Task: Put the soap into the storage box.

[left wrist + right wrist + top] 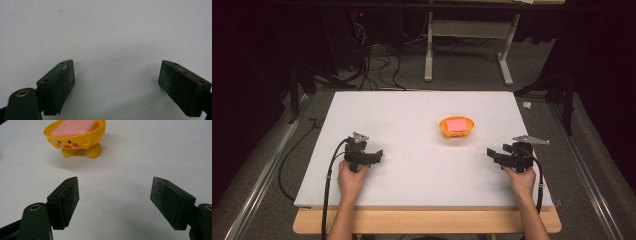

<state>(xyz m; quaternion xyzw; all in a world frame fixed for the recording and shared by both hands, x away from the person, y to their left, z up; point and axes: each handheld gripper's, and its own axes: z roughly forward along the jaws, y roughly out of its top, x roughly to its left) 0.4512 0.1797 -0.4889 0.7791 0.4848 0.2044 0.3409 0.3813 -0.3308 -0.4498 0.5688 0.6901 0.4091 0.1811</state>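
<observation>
A yellow bowl [456, 128] with a cartoon face and small feet stands right of the board's middle, and a pink block [456, 124] lies inside it. In the right gripper view the same bowl [77, 137] sits ahead and to the left, the pink block [73, 127] flat in it. My right gripper [493, 155] rests low on the board, right of the bowl, open with nothing between its jaws [115, 200]. My left gripper [376, 155] is at the board's left, also open and empty [117, 80], over bare white surface.
The white board [412, 165] lies on a wooden table [427, 222] whose front edge shows below it. Metal rails run along both sides. A table frame [467, 45] and cables [377, 65] sit on the floor beyond the far edge.
</observation>
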